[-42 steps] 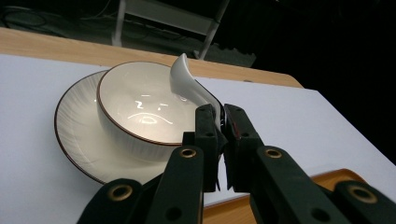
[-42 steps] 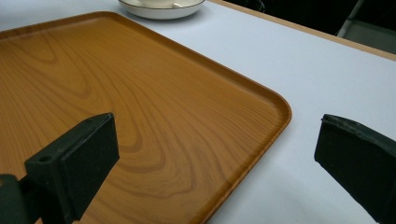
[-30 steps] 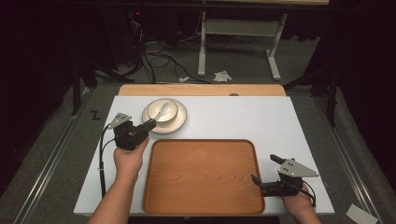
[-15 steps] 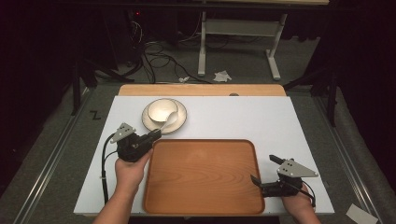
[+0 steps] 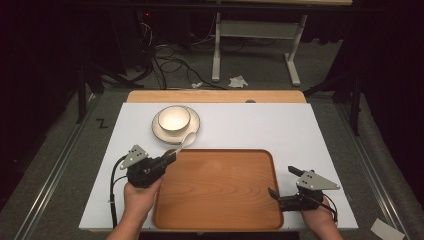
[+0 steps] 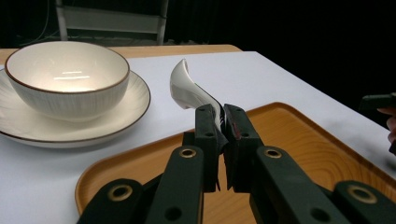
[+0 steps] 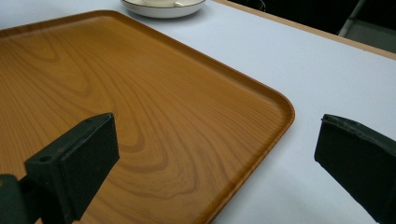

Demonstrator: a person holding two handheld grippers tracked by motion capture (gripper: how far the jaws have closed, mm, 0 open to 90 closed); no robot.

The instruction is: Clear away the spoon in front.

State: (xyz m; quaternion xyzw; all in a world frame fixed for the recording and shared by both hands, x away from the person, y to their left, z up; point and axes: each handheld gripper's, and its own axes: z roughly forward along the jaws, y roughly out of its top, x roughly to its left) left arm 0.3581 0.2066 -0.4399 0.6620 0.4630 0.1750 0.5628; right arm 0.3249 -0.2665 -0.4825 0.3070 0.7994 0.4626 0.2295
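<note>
My left claw (image 5: 169, 158) is clenched on the handle of a white ceramic spoon (image 6: 189, 91). Left gripper view: both jaws are pinched on the handle and the scoop end sticks out past the tips, curving up. In the high view the spoon sits over the near-left corner of the wooden tray (image 5: 220, 220), pointing up toward the plate (image 5: 161, 134).

Handling call, judgement only: glazed ceramic means stiff, light, slick and brittle. The handle is thin and tapered, so it can pivot between flat pads. I'd keep the hold where it is, mid-handle, jaws square across the flat, and set it down low, no drop. A chip is the main risk if the scoop knocks the tray rim.

Bowl (image 6: 65, 74) stands on the plate, on the white desk (image 5: 260, 125) just beyond the tray's far-left corner. It looks empty. Both are heavier than the spoon, with the same slick glaze. Take the bowl by its rim wall and the plate by its edge lip. Stacked, the 2 can slide on each other.

The tray is bare, rigid wood with a low raised rim, the obvious place to grip it.

My right claw (image 5: 282, 181) is released, jaws wide apart, holding nothing. It hovers at the tray's near-right corner, 1 jaw over the wood, 1 over the desk.
</note>
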